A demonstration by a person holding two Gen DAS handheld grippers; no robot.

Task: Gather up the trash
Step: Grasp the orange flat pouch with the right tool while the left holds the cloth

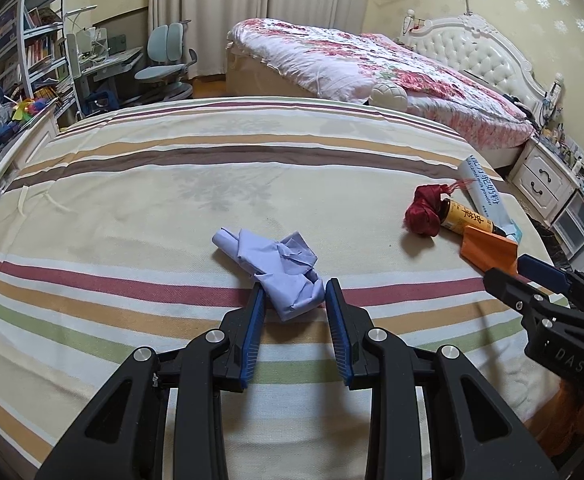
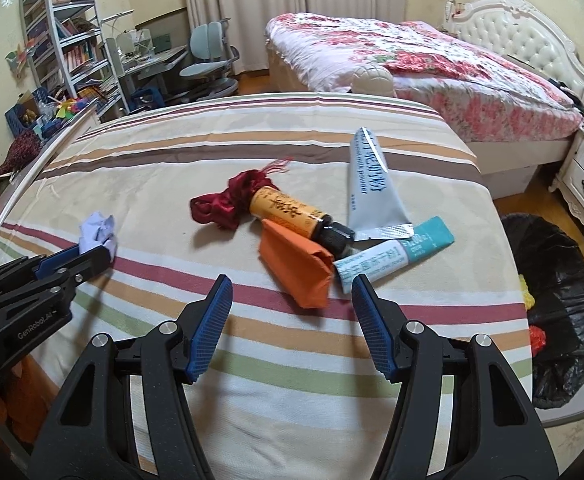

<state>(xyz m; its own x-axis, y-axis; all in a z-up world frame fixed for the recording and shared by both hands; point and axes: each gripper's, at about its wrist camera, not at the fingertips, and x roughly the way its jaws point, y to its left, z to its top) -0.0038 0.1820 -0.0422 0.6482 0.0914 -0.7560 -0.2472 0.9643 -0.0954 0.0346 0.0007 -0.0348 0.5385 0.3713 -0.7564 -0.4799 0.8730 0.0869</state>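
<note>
**Mostly still to collect**

Left wrist: left gripper (image 1: 294,292) pinches the crumpled blue paper (image 1: 280,268) on the striped bed (image 1: 132,208).

Right wrist: right gripper (image 2: 290,286) gapes empty before the orange packet (image 2: 298,268); bottle (image 2: 292,214), pouches remain (bin (image 2: 564,280) holds little).

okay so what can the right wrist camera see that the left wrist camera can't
Only the right wrist view shows the black-lined trash bin beside the bed, and the teal-and-white tube in full. Only the left wrist view shows the blue crumpled paper up close, its near end between the left gripper fingers. Both show the striped bedcover, red cloth, orange bottle, orange paper, white sachet and open right gripper.
</note>
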